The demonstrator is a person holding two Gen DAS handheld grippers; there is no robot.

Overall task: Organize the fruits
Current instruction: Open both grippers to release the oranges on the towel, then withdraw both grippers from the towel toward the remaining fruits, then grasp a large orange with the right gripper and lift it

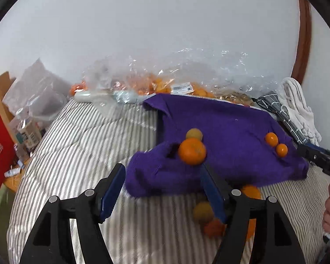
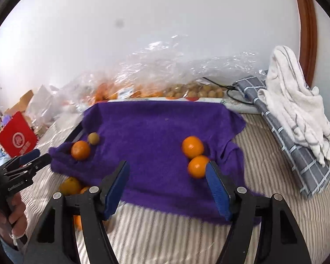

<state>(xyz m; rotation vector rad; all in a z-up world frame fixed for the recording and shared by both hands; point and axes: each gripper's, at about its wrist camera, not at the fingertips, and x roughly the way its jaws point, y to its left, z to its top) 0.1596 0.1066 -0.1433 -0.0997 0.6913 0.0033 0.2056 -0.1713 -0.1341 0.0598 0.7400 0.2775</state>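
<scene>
A purple towel [image 2: 160, 136] covers a tray on the striped bed; it also shows in the left wrist view [image 1: 226, 132]. On its left lie an orange [image 2: 80, 150] [image 1: 192, 151] and a small brownish fruit [image 2: 93, 138] [image 1: 194, 134]. On its right lie two oranges [image 2: 192, 146] [image 2: 197, 166], also in the left wrist view [image 1: 271, 139] [image 1: 282, 150]. Loose fruits [image 1: 203, 213] [image 2: 70, 186] lie on the bed beside the towel's front left edge. My left gripper [image 1: 162, 189] is open and empty over that edge. My right gripper [image 2: 168, 187] is open and empty above the towel's front.
Clear plastic bags of oranges [image 2: 112, 92] and brown fruits [image 2: 200, 91] lie against the wall. A grey checked cloth [image 2: 283, 136] and a white towel [image 2: 297, 103] lie at the right. A red box [image 2: 17, 139] and clutter sit at the left.
</scene>
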